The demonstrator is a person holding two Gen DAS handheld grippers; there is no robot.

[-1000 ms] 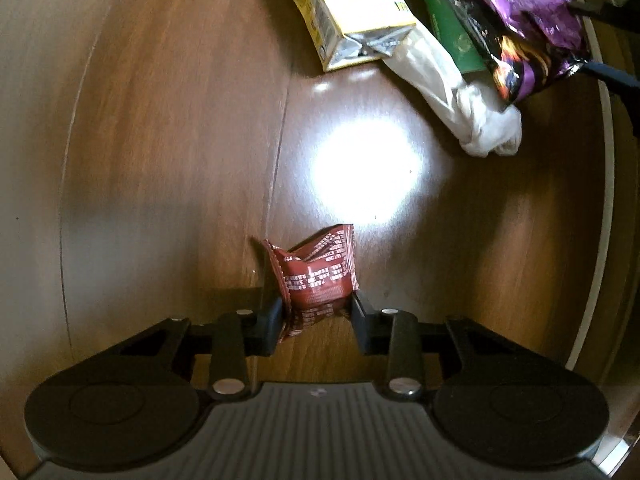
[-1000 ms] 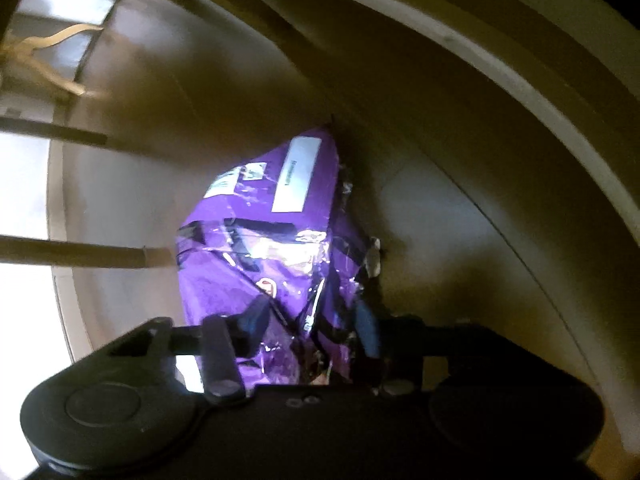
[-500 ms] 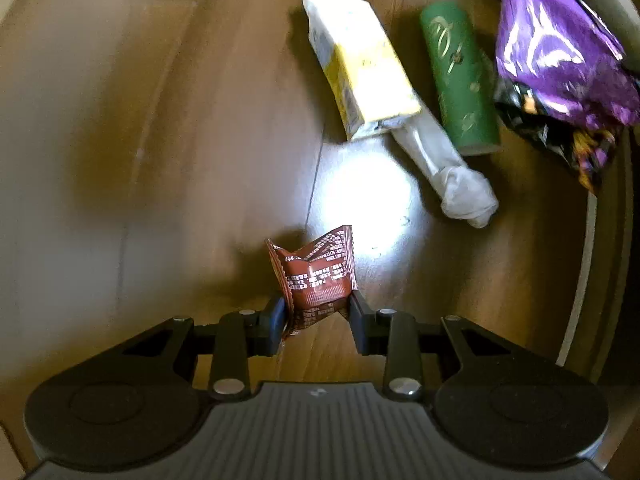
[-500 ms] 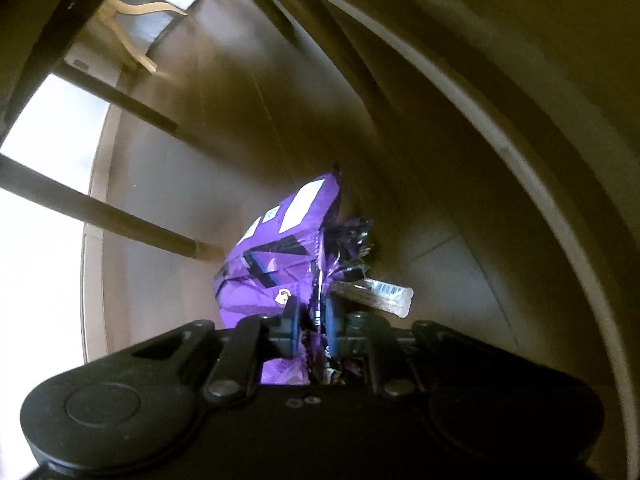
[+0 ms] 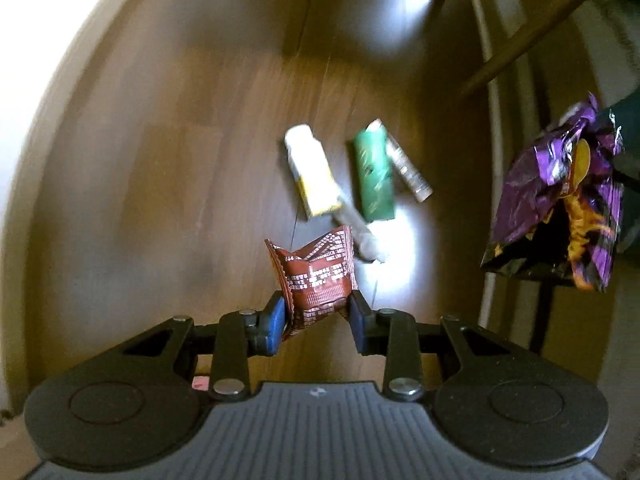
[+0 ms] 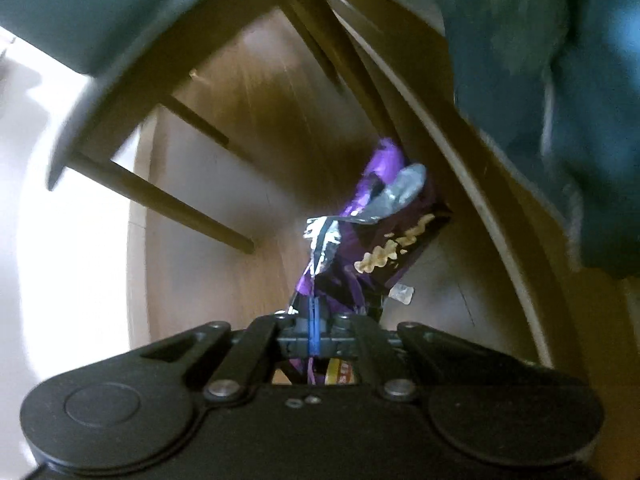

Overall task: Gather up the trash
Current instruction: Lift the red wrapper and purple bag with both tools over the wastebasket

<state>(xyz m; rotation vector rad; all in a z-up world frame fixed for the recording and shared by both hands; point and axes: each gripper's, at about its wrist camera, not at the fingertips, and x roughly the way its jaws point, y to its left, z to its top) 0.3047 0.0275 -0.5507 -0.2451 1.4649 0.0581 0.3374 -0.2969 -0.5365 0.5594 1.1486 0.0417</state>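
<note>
My left gripper (image 5: 318, 314) is shut on a crumpled brown wrapper (image 5: 316, 280) and holds it high above the wooden floor. My right gripper (image 6: 314, 330) is shut on a purple snack bag (image 6: 372, 240), which hangs lifted off the floor; the bag also shows at the right of the left wrist view (image 5: 560, 208). On the floor far below lie a yellow-and-white carton (image 5: 310, 176), a green box (image 5: 374, 176), a thin brown stick pack (image 5: 408, 168) and a twisted white plastic wrap (image 5: 360, 232).
Dark wooden chair legs (image 6: 168, 196) stand on the floor at the left of the right wrist view, and another leg (image 5: 532, 32) at the upper right of the left wrist view. Teal cloth (image 6: 560, 80) fills the right wrist view's upper right. A white skirting (image 5: 494, 120) runs along the floor edge.
Both grippers have risen well above the floor. The left carries the brown wrapper up; the right has closed tightly on the purple bag and lifted it.
</note>
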